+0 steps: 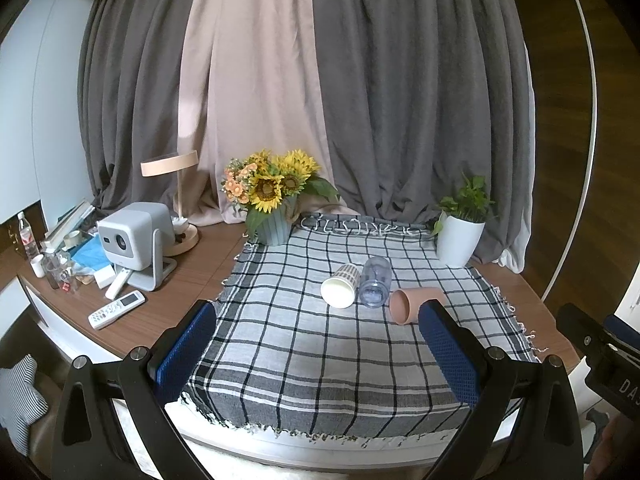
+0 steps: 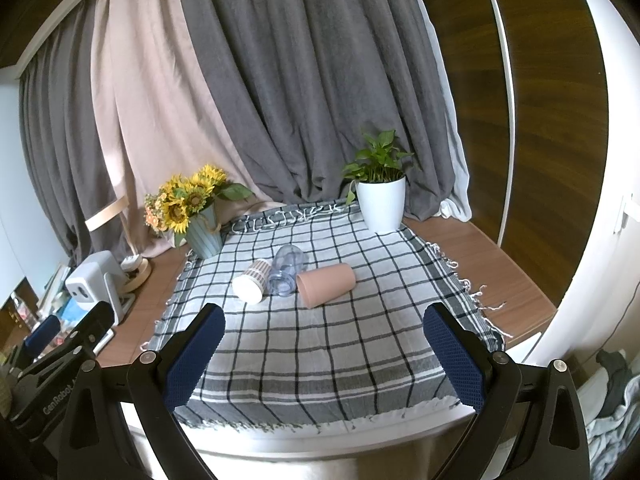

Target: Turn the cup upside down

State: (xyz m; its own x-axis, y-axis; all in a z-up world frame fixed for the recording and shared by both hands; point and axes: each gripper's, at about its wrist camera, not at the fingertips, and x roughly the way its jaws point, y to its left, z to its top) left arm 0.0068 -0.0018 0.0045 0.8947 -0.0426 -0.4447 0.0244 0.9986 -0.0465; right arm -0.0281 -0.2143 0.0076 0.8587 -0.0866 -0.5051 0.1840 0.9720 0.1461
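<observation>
Three cups lie on their sides in a row on the checked cloth (image 1: 304,352): a striped paper cup (image 1: 340,285) with a white inside, a clear bluish plastic cup (image 1: 375,286) and a pink cup (image 1: 412,304). All three show in the right wrist view too: paper cup (image 2: 253,280), clear cup (image 2: 287,270), pink cup (image 2: 326,283). My left gripper (image 1: 318,326) is open and empty, held above the cloth's near part, short of the cups. My right gripper (image 2: 324,330) is open and empty, also short of the cups.
A sunflower pot (image 1: 274,200) and a white plant pot (image 1: 460,236) stand at the cloth's far corners. A projector (image 1: 134,236), lamp (image 1: 172,166), remotes (image 1: 116,308) and bottles crowd the wooden desk at left. Curtains hang behind.
</observation>
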